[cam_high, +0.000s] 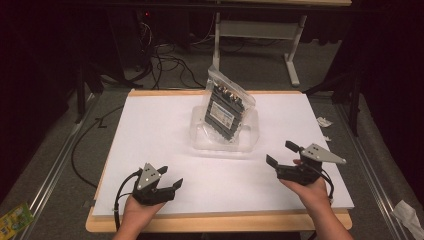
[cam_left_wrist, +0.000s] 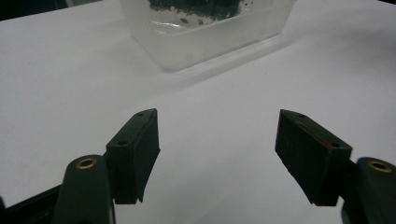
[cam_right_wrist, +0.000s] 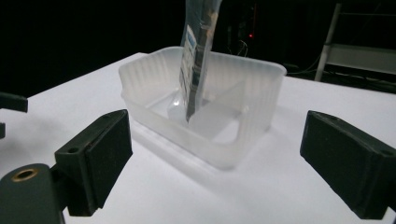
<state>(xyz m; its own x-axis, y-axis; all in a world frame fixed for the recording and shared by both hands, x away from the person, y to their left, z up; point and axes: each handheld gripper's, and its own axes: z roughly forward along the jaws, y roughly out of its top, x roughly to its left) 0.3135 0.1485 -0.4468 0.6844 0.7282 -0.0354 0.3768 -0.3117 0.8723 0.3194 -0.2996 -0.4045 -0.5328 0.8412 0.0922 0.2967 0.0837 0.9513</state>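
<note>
From my seat, going left to right across the high view: the left tool (cam_high: 168, 178) sits low at about seven o'clock on the white bench (cam_high: 150, 130), held in the left hand (cam_high: 137, 210), its jaws standing apart with nothing between them; its own view confirms bare white surface between the pads and the corner of the tub ahead. Up at about twelve o'clock from the middle of the bench stands the clear plastic tub (cam_high: 250, 135), and in it the sealed bag (cam_high: 227, 107) with a dark finned part inside, upright and leaning a little, its top well above the rim. In the right gripper view I see the bag (cam_right_wrist: 196, 51) resting its lower edge on the floor of the tub (cam_right_wrist: 261, 93), edge-on to me, touching nothing else that I can make out. Over at about four o'clock is the right tool (cam_high: 283, 153) in the right hand (cam_high: 312, 192), jaws spread wide and empty, pointed toward the tub but well apart from it. My reading: the bag already sits in the tub, so the placing looks done, and both tools are clear of it. What is left, as far as I can judge, is little, perhaps settling the tilted bag or parking the hands.
</note>
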